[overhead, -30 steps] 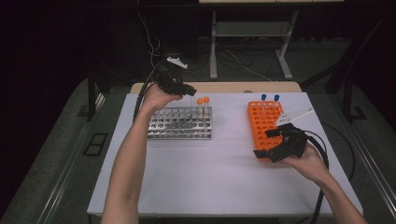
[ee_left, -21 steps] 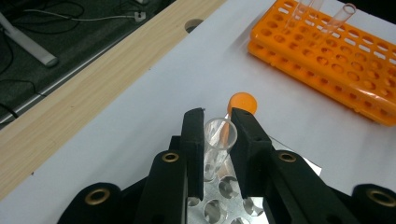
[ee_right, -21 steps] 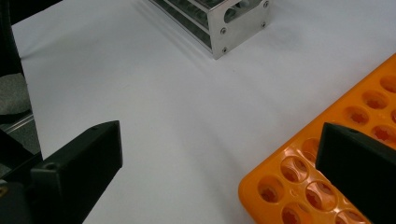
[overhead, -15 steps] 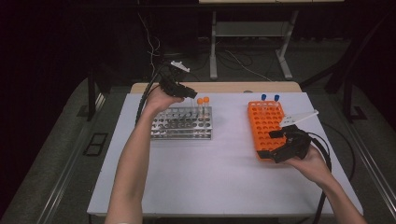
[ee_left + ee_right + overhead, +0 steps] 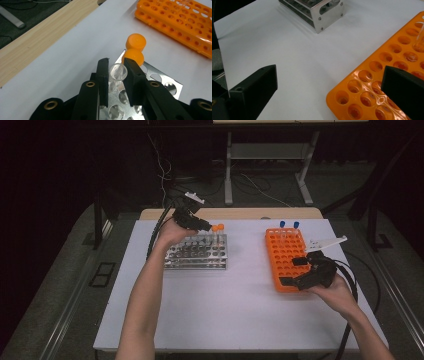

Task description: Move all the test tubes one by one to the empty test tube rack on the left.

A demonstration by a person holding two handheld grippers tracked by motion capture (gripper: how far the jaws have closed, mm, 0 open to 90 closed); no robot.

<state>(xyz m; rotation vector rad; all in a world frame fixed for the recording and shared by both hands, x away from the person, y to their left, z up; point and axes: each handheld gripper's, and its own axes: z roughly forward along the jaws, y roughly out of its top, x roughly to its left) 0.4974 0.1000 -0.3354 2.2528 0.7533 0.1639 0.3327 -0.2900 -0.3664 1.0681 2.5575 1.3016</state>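
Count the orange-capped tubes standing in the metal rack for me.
2. Both orange-capped tubes stand side by side at the far right corner of the metal rack, just beyond the uncapped clear tube between the left gripper's fingers. None seem hidden.

Left tongs [image 5: 116, 72] clamped tight, forearm [image 5: 145, 305] stretched forward, wrist bent down. Right tongs [image 5: 295, 271] gaping wide, hand [image 5: 336, 292] low, pointing left.

Right gripper [image 5: 329, 87] fingers spread wide over the orange rack's [image 5: 372, 82] corner; metal rack [image 5: 322, 15] beyond.
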